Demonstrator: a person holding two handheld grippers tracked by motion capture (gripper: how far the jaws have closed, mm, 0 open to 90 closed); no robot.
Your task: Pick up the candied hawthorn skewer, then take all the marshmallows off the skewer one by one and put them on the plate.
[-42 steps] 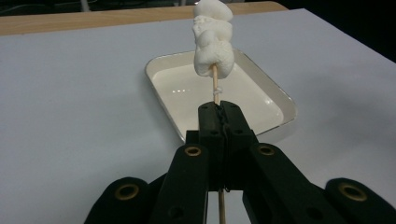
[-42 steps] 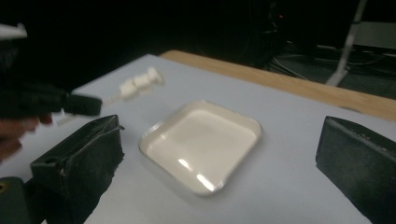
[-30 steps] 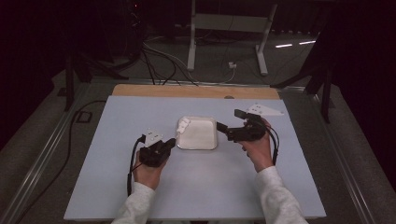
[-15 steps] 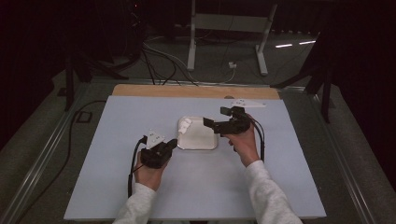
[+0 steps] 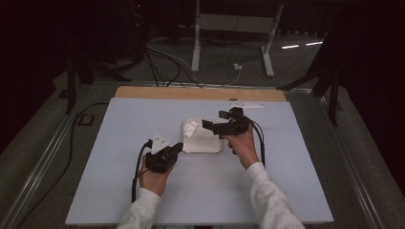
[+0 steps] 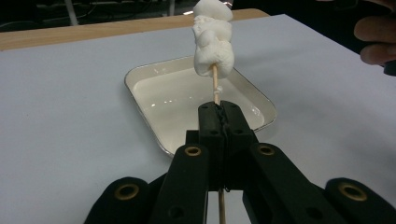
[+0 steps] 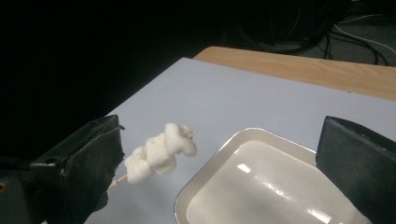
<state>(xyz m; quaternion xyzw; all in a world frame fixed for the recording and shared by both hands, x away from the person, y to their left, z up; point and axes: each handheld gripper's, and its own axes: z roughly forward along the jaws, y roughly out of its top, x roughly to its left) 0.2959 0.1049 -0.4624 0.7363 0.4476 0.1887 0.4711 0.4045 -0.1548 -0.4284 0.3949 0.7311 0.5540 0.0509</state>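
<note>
White marshmallows (image 6: 212,39) are sitting on a wooden skewer (image 6: 215,86), w/ the left gripper (image 6: 219,112) clamping its jaws tight on the stick, holding it over the near-left edge of the white tray (image 5: 203,144). Right gripper (image 5: 208,121) is hovering over the tray, jaws wide apart, nothing btw them.

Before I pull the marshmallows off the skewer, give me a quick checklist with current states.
1. Left tongs shut on skewer: ok.
2. Marshmallows sit near the skewer's far end: ok.
3. Right tongs open, jaws spread wide: ok.
4. Marshmallows between the right jaws: not ok, they are beside the left jaw.
5. Tray below to catch them: ok.
6. Tray holds nothing else: ok.
</note>
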